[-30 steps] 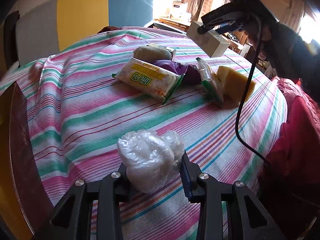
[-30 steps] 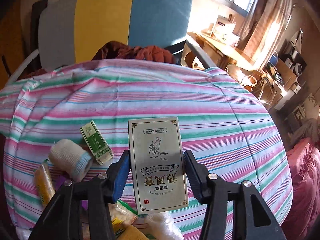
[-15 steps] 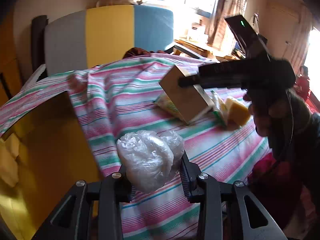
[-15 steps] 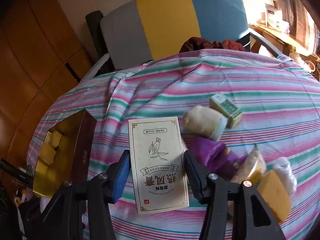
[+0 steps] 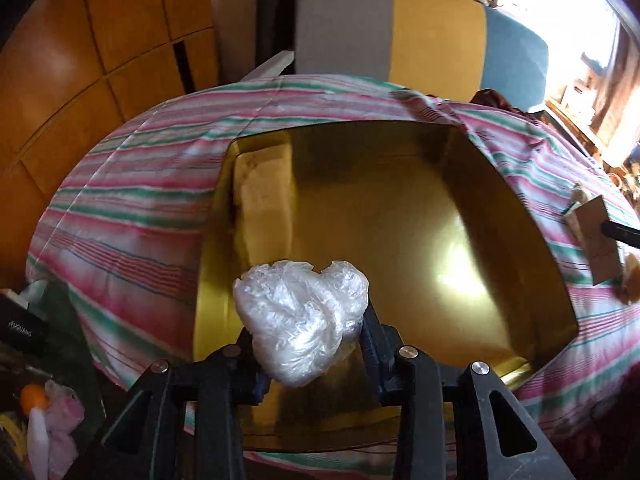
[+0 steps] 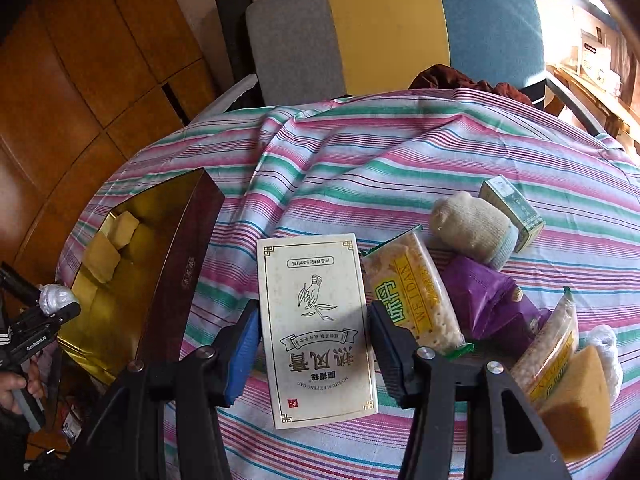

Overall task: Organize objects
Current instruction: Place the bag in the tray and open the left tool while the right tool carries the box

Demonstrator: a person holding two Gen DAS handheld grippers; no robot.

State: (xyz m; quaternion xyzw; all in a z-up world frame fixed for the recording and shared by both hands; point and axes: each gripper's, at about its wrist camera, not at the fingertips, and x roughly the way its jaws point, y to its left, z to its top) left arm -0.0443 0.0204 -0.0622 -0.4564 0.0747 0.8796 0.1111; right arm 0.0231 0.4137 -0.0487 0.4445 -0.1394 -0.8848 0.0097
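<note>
- Left wrist view: left tool, gripping the plastic bag wad, now hangs over the gold box, previously over striped desk cloth; deposit appears imminent.
- Right tool clamps the cream carton, frame centre, awaiting boxing.

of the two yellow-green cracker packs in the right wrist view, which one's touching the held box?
The flat WEIDAN cracker pack, lying directly beside the cream box in the right gripper. The other pack stands on edge farther right, against the yellow sponge.
</note>
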